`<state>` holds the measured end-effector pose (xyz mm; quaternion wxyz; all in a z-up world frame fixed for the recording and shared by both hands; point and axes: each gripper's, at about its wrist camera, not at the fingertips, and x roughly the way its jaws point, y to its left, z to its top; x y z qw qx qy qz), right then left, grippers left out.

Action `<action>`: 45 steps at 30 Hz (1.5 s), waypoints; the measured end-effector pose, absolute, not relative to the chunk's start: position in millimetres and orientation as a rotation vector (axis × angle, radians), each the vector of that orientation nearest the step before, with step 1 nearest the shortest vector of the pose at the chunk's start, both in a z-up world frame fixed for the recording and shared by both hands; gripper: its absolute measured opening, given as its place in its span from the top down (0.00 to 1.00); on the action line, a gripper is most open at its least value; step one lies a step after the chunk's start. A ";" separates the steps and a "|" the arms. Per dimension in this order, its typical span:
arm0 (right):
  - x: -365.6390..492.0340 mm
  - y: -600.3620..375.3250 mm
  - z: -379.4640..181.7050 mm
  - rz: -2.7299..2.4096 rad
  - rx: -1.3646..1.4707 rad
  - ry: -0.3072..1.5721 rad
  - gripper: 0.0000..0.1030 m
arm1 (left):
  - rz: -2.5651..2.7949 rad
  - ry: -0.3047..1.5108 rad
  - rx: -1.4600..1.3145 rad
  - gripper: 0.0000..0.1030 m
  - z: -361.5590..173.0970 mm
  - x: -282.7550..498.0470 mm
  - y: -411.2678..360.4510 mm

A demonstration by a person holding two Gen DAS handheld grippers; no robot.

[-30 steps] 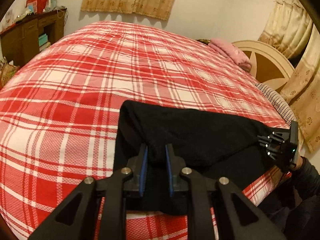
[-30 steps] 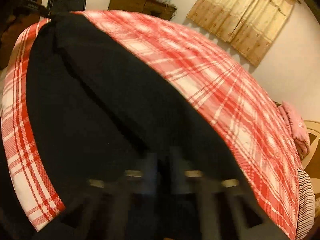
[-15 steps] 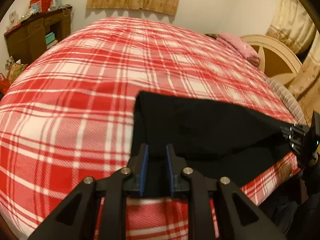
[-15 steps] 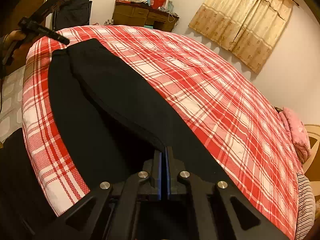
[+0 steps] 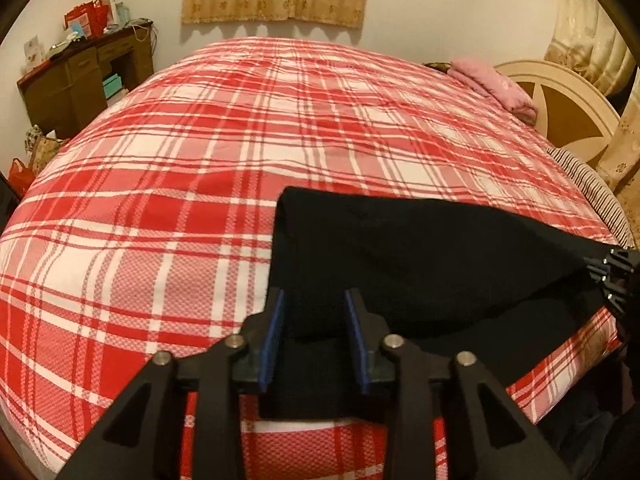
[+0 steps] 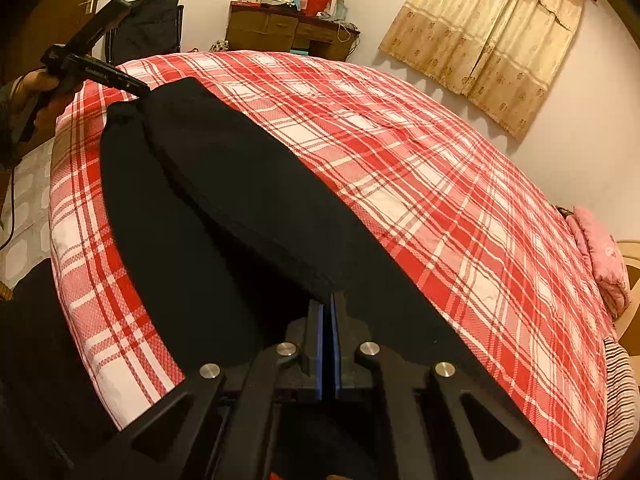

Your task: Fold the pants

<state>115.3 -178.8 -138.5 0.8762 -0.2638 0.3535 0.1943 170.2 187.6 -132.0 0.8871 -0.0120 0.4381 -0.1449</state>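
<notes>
Between the opening left claw (image 5: 314, 334) lie the pants (image 5: 420, 256).

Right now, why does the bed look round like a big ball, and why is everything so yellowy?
Left wrist view: the fisheye lens bulges the flat plaid bedspread into a dome, and dark corners frame it. Right wrist view: same bending, with warm dim room light tinting the wall and curtain yellow. Both are sharp, but the black pants show almost no detail.

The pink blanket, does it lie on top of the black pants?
No, the pink blanket lies far off by the headboard, apart from the black pants.
</notes>
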 end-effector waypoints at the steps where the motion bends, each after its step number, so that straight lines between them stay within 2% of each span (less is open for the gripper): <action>1: 115.8 -178.6 -138.8 0.407 -0.549 0.738 0.97 | -0.297 0.915 -0.015 0.62 -133.9 171.5 185.5; 4: 117.2 -177.0 -139.3 0.411 -0.544 0.738 0.97 | -0.309 0.926 -0.013 0.63 -139.3 176.3 178.4; 6: 117.5 -176.9 -138.9 0.412 -0.540 0.738 0.97 | -0.293 0.930 -0.009 0.74 -140.7 178.0 176.9; 7: 117.5 -176.9 -138.7 0.412 -0.542 0.738 0.97 | -0.273 0.925 0.006 0.87 -140.1 179.0 176.7; 8: 117.4 -176.9 -138.5 0.412 -0.542 0.738 0.97 | -0.268 0.923 0.012 0.91 -138.9 178.7 177.9; 12: 117.6 -177.6 -135.3 0.413 -0.543 0.730 0.97 | -0.308 0.897 -0.022 0.93 -121.0 170.1 188.0; 19: 103.5 -180.3 -118.6 0.469 -0.501 0.707 0.97 | -0.410 0.828 -0.275 0.96 -75.1 149.9 242.3; 22: 91.7 -173.7 -125.5 0.513 -0.513 0.723 0.97 | -0.387 0.846 -0.282 0.96 -81.0 149.2 254.9; 26: 85.9 -165.5 -150.9 0.526 -0.549 0.765 0.97 | -0.338 0.925 -0.250 0.95 -115.7 154.3 244.5; 27: 86.5 -165.4 -154.4 0.526 -0.543 0.774 0.97 | -0.321 0.928 -0.235 0.94 -119.7 155.2 238.8; 28: 87.2 -165.7 -156.2 0.526 -0.537 0.779 0.97 | -0.326 0.933 -0.227 0.86 -122.2 156.8 233.2; 29: 87.8 -167.2 -156.0 0.525 -0.535 0.781 0.97 | -0.322 0.938 -0.218 0.68 -125.1 159.5 227.9; 30: 89.0 -168.7 -155.6 0.524 -0.536 0.782 0.97 | -0.294 0.934 -0.186 0.57 -126.4 162.0 220.4; 31: 89.4 -169.0 -154.3 0.523 -0.537 0.783 0.97 | -0.276 0.909 -0.145 0.40 -125.1 162.1 213.3; 32: 89.8 -169.5 -153.1 0.522 -0.539 0.782 0.97 | -0.270 0.884 -0.111 0.34 -123.2 161.8 209.0; 36: 89.5 -170.4 -152.9 0.519 -0.538 0.786 0.97 | -0.293 0.874 -0.059 0.34 -124.8 168.7 192.7; 39: 89.3 -169.8 -157.8 0.522 -0.537 0.794 0.97 | -0.268 0.886 -0.006 0.44 -131.2 171.0 186.6; 42: 89.2 -169.1 -162.1 0.525 -0.536 0.800 0.97 | -0.287 0.923 -0.006 0.60 -139.9 170.7 182.5; 45: 90.4 -169.6 -162.3 0.525 -0.528 0.800 0.97 | -0.251 0.904 0.025 0.80 -141.3 164.7 178.9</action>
